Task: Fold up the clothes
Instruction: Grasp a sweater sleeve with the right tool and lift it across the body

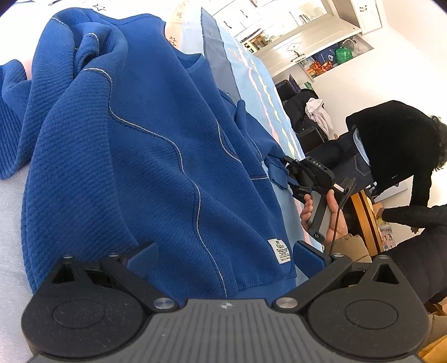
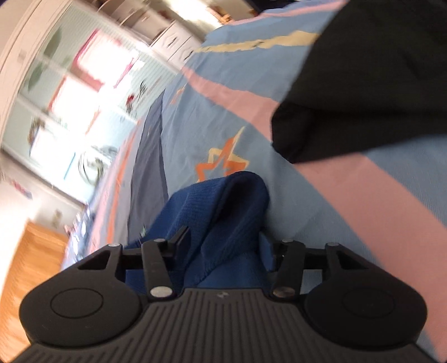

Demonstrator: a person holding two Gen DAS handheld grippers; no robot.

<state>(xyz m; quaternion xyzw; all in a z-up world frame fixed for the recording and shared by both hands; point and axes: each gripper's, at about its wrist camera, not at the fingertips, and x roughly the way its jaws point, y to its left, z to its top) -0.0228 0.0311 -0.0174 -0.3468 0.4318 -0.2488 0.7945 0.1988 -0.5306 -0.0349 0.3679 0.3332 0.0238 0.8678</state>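
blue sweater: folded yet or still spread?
Not folded. The blue sweater lies spread on the bed, one sleeve bunched over it; the right gripper pinches a bit of it.

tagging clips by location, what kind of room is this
Most likely a bedroom in a home. A blue sweater lies on a bed with a star-patterned bedspread, white cupboards line the far wall, and there is a wooden floor.

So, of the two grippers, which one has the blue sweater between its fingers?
The right gripper: a fold of the blue sweater is bunched between its closed-in fingers. The left gripper is spread wide over the hem, holding nothing.
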